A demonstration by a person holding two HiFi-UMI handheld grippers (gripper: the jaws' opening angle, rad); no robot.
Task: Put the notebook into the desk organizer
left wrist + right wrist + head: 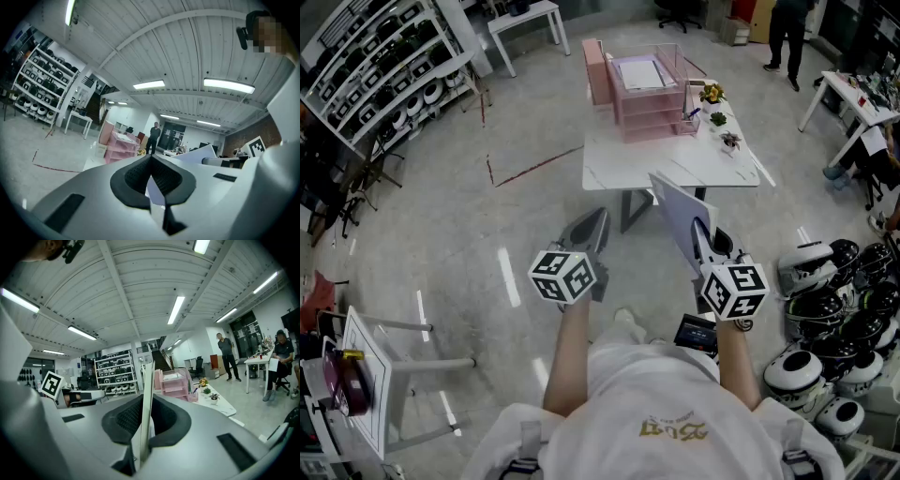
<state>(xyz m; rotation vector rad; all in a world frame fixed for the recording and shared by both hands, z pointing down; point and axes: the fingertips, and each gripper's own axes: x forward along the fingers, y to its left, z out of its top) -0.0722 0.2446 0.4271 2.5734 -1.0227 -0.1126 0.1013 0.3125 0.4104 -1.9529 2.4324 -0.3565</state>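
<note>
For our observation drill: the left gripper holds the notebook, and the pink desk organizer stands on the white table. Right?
No. The right gripper view shows the notebook clamped in the right gripper; the pink desk organizer does stand on the white table.

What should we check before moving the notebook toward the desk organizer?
1. Notebook clamped in right gripper jaws: ok.
2. Left gripper free, jaws shut on nothing: ok.
3. Desk organizer within reach: not ok, its table stands well ahead.
4. Free slot in it: cannot tell; paper lies in the top tray.
5. Helmets off the path: ok, they sit on the floor to the right.
</note>
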